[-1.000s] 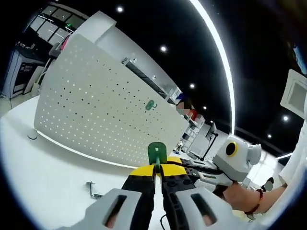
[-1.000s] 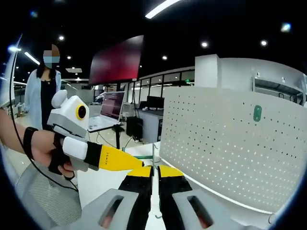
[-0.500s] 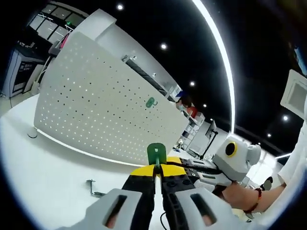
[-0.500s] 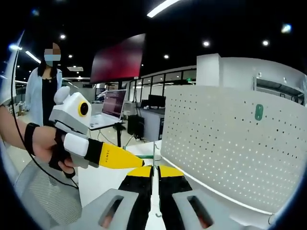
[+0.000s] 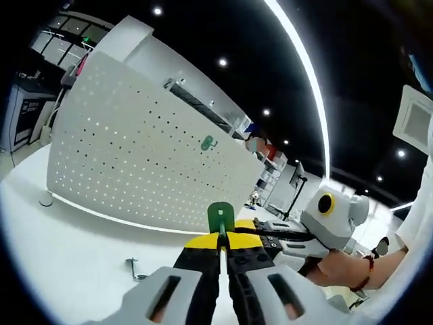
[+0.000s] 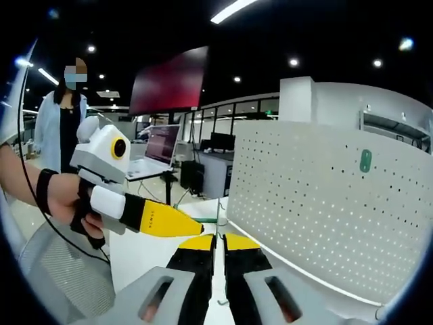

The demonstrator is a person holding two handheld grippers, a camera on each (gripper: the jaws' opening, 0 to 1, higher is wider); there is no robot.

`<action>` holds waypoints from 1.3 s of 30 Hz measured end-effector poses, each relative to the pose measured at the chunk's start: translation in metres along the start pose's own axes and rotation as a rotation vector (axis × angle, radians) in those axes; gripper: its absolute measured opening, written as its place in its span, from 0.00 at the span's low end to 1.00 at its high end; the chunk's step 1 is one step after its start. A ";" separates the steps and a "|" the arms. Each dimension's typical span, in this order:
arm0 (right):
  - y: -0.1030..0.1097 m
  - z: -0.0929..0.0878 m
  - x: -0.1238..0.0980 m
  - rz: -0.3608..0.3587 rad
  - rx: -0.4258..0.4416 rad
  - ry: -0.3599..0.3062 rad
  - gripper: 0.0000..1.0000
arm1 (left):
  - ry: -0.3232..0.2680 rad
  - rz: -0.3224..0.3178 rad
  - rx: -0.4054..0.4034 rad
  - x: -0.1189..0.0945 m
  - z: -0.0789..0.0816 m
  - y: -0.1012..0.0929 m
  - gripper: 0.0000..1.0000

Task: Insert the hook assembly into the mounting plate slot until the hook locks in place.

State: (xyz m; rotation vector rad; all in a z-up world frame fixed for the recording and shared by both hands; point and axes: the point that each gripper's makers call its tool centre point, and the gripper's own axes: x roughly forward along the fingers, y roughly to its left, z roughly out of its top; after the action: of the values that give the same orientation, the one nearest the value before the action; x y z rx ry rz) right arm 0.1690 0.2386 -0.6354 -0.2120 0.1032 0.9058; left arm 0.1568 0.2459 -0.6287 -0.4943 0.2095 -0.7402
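My left gripper (image 5: 220,238) is shut on a small green hook plate (image 5: 220,217) that stands up from its yellow-tipped jaws. Ahead stands the white perforated mounting plate (image 5: 128,159) with another green hook (image 5: 208,143) fixed high on it. My right gripper (image 6: 217,238) is shut, and a thin metal rod (image 6: 216,213) rises from between its tips. Its jaws reach the green plate from the right (image 5: 270,233). In the right gripper view the left gripper (image 6: 166,222) comes in from the left, beside the mounting plate (image 6: 318,203) with its green hook (image 6: 365,160).
A loose metal hook (image 5: 133,267) lies on the white table (image 5: 61,244) before the plate. A person (image 6: 64,128) stands at the far left, near a laptop (image 6: 157,152) and a large dark screen (image 6: 166,84). A hand (image 5: 342,267) holds the right gripper.
Both views have shifted slightly with the hands. The left gripper still holds the green plate, and the two grippers stay tip to tip.
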 end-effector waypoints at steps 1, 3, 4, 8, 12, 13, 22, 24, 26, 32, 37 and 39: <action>0.000 0.000 0.000 0.001 0.000 0.000 0.04 | 0.000 0.001 0.005 0.000 0.000 0.000 0.02; 0.000 -0.002 -0.002 0.004 0.006 0.009 0.05 | 0.004 0.005 0.019 0.001 0.000 -0.002 0.01; -0.001 -0.003 -0.003 0.003 0.009 0.017 0.06 | -0.002 0.006 0.029 0.001 0.001 -0.003 0.01; -0.003 -0.005 -0.008 -0.008 0.010 0.024 0.07 | -0.011 0.020 0.053 0.002 0.004 -0.003 0.01; -0.007 -0.007 -0.014 -0.016 0.048 0.031 0.09 | -0.024 0.035 0.066 0.002 0.009 -0.003 0.02; -0.008 -0.007 -0.016 -0.018 0.050 0.034 0.10 | -0.026 0.042 0.069 0.003 0.010 -0.001 0.02; -0.022 -0.006 -0.034 -0.080 0.069 0.032 0.16 | -0.048 0.085 0.134 0.004 0.021 -0.001 0.02; -0.025 -0.006 -0.037 -0.089 0.077 0.034 0.18 | -0.045 0.089 0.141 0.004 0.022 0.000 0.02; -0.027 -0.008 -0.041 -0.097 0.097 0.040 0.22 | -0.035 0.101 0.162 0.003 0.023 0.003 0.02; -0.030 -0.013 -0.049 -0.118 0.106 0.045 0.25 | -0.019 0.128 0.230 0.009 0.030 0.007 0.02; -0.032 -0.016 -0.055 -0.138 0.115 0.050 0.29 | -0.019 0.154 0.281 0.019 0.039 0.008 0.02; -0.034 -0.017 -0.057 -0.143 0.118 0.047 0.30 | -0.019 0.163 0.295 0.023 0.042 0.009 0.02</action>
State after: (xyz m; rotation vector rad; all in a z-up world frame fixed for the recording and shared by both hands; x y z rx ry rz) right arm 0.1605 0.1704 -0.6371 -0.1291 0.1825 0.7504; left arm 0.1935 0.2507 -0.5976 -0.2005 0.1184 -0.5940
